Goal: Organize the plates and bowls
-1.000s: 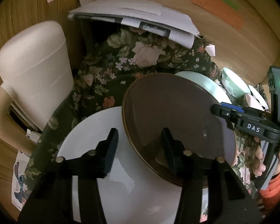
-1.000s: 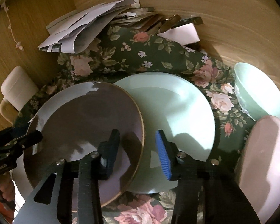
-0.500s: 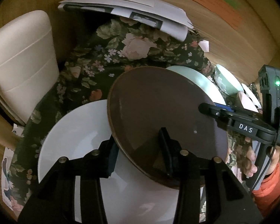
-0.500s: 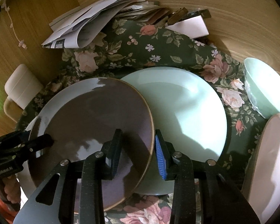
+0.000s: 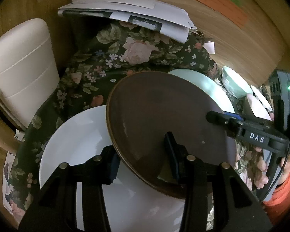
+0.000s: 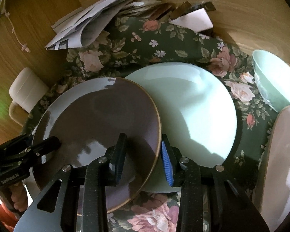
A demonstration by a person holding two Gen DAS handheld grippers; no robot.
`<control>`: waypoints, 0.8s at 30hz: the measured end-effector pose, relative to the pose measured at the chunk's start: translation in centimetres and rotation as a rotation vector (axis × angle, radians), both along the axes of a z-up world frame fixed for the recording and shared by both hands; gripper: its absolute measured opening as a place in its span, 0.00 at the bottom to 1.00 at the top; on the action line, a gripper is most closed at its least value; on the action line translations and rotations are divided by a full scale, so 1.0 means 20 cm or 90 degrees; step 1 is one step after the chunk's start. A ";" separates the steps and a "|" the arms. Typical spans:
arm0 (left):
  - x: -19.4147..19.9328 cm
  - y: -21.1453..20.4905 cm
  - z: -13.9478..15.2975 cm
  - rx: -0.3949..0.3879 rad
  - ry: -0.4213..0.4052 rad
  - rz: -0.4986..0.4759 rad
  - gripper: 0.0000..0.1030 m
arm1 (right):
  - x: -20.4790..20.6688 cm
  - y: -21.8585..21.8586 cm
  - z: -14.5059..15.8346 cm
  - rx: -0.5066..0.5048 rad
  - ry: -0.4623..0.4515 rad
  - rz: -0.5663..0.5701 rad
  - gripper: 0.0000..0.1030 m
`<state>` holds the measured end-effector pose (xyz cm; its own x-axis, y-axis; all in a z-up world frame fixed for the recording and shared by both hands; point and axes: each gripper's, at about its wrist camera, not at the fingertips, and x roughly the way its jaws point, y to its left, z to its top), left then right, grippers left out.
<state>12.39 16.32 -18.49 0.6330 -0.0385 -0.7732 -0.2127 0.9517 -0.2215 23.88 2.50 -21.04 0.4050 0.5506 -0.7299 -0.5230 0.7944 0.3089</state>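
Observation:
A brown plate (image 5: 164,119) (image 6: 98,123) hangs tilted between my two grippers. My left gripper (image 5: 143,158) is shut on its near rim, over a white plate (image 5: 77,141) on the floral cloth. My right gripper (image 6: 143,150) is shut on the opposite rim, above a mint plate (image 6: 193,112) (image 5: 203,83). A mint bowl (image 6: 276,81) (image 5: 235,81) and a pink dish (image 6: 284,154) lie to the right.
A pile of papers (image 5: 129,11) (image 6: 90,27) lies at the far edge of the floral tablecloth (image 5: 114,58). A cream chair (image 5: 19,69) stands at the left. Wooden floor (image 6: 241,9) surrounds the table.
Both grippers closed onto the brown plate's rim and lifted it a little; it now sits higher over the white and mint plates.

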 end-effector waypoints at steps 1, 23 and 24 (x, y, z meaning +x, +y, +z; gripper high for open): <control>0.00 0.00 0.00 0.002 -0.001 0.001 0.41 | -0.01 0.00 0.01 0.002 -0.001 0.000 0.30; -0.05 -0.10 0.08 -0.002 -0.035 -0.018 0.42 | -0.20 -0.20 0.11 0.031 -0.051 -0.040 0.30; -0.05 -0.12 0.09 0.000 -0.039 -0.021 0.42 | -0.21 -0.21 0.11 0.032 -0.054 -0.042 0.30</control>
<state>11.30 14.02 -16.66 0.6773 -0.0601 -0.7332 -0.1677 0.9578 -0.2334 19.58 -1.62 -18.76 0.5015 0.5551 -0.6636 -0.4957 0.8130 0.3054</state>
